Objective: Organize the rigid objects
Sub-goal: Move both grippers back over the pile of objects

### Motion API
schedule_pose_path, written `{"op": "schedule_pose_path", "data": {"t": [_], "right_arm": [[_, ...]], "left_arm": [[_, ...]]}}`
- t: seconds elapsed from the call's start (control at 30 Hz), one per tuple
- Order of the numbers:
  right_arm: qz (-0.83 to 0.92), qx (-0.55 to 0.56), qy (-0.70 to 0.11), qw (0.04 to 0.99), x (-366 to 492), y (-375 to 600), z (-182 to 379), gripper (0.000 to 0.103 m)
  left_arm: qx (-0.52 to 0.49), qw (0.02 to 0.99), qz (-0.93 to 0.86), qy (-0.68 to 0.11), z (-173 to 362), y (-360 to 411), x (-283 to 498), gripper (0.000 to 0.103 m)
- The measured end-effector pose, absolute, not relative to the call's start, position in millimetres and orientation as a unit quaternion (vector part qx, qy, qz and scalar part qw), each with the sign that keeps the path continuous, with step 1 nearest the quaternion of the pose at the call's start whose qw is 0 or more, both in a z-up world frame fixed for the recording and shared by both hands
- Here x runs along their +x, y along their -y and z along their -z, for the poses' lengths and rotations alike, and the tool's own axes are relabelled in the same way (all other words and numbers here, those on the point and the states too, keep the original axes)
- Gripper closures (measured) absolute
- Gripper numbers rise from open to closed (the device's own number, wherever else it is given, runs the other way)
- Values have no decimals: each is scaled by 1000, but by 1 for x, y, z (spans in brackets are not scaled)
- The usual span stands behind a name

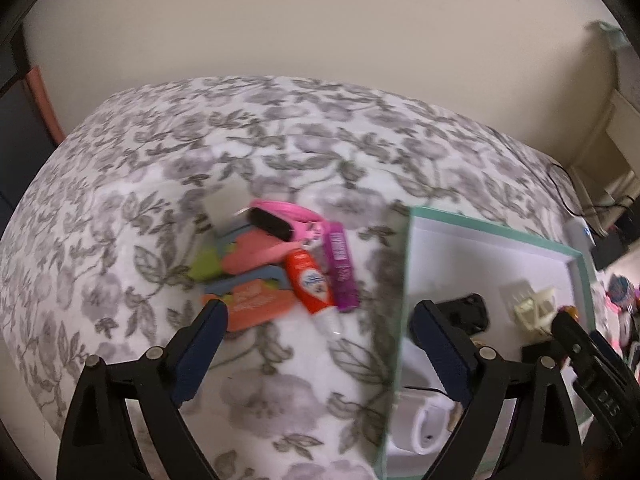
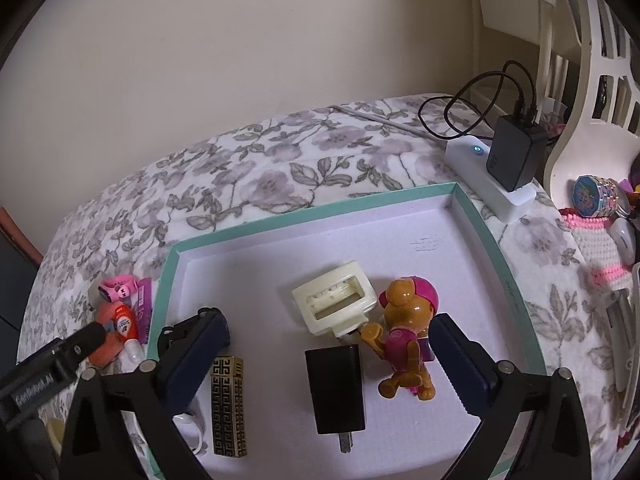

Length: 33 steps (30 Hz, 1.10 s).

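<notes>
**Ana:** Right wrist view first. How full is the teal-rimmed box lid point(image 2: 516, 280)?

**Ben:** Four things lie inside it: a cream plastic piece point(image 2: 336, 298) near the middle, a toy pup point(image 2: 406, 340) touching its right side, a black charger point(image 2: 335, 388) just in front of it, and a patterned gold case point(image 2: 229, 404) toward the lid's left wall.

**Ana:** And the right gripper point(image 2: 328, 344)?

**Ben:** Spread wide over the lid, gripping nothing.

**Ana:** What's left?

**Ben:** A pile point(image 1: 280, 264) on the floral bedspread point(image 1: 280, 132), just outside the lid's left wall: an orange tube point(image 1: 310, 284), a purple stick point(image 1: 340, 272), a pink watch point(image 1: 280, 220), some coloured cards point(image 1: 256, 304).

**Ana:** Left gripper point(image 1: 320, 320)?

**Ben:** Wide apart too, empty, hanging near the pile beside the lid's left edge. I'd judge the job roughly half done.
</notes>
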State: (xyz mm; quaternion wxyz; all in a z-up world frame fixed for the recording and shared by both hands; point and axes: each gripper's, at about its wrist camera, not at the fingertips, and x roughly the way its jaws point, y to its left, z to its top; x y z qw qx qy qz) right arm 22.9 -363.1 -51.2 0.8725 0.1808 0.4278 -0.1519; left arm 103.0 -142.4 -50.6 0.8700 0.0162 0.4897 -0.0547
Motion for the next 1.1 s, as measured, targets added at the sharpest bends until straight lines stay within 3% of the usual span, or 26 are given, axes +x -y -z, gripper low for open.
{"op": "schedule_pose_path", "data": {"t": [0.73, 1.1], "right_arm": [[114, 144, -382, 906, 27, 332, 29, 0], [67, 135, -405, 902, 40, 300, 30, 0]], "left_arm": [[-102, 874, -20, -475, 37, 50, 130, 8], [-163, 863, -45, -477, 43, 8, 140, 8]]}}
